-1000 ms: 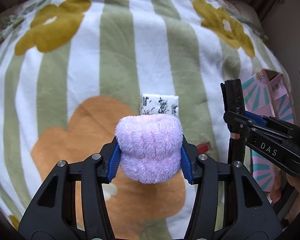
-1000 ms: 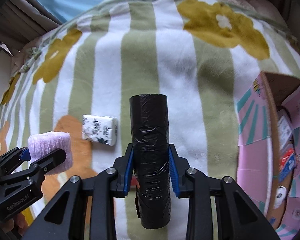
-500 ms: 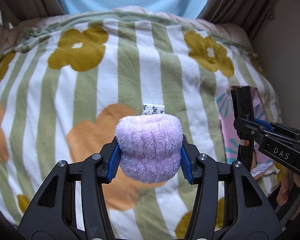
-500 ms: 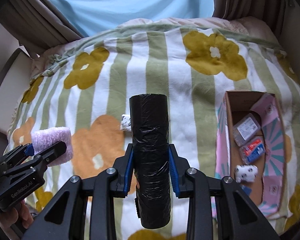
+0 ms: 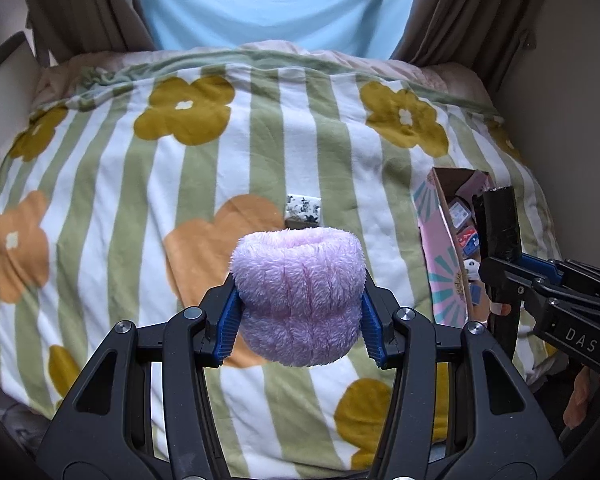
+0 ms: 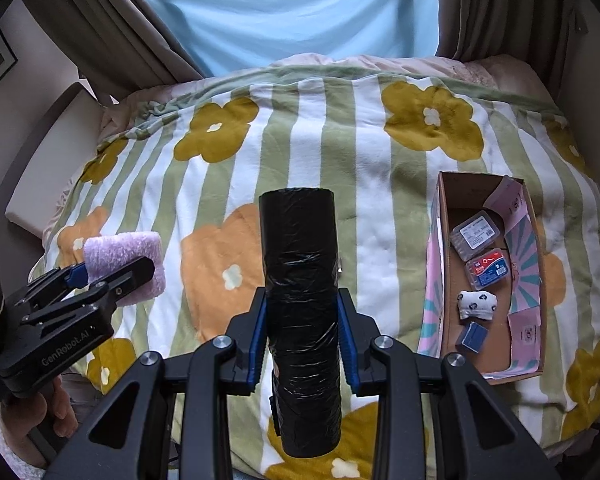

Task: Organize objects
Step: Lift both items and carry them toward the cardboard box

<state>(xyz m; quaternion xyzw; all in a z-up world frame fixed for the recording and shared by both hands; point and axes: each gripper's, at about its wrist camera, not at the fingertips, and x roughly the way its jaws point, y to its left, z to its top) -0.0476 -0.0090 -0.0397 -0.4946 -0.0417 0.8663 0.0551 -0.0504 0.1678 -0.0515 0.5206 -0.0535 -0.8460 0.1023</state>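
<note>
Left claw (image 5: pixel 300 314) clamps fluffy lilac roll (image 5: pixel 298 294); right claw (image 6: pixel 302 336) grips crinkly black cylinder (image 6: pixel 300 312).

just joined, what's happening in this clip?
A person is tidying items off a floral blanket. The left gripper is shut on a fluffy pink roll, the right gripper on a black plastic-wrapped roll. Both hang above the bed. A cardboard box on the right holds small items; a patterned packet remains out.

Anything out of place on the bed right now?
One small black-and-white patterned packet lies loose on the blanket, outside the cardboard box that holds the other small items. Nothing looks spilled or damaged.
</note>
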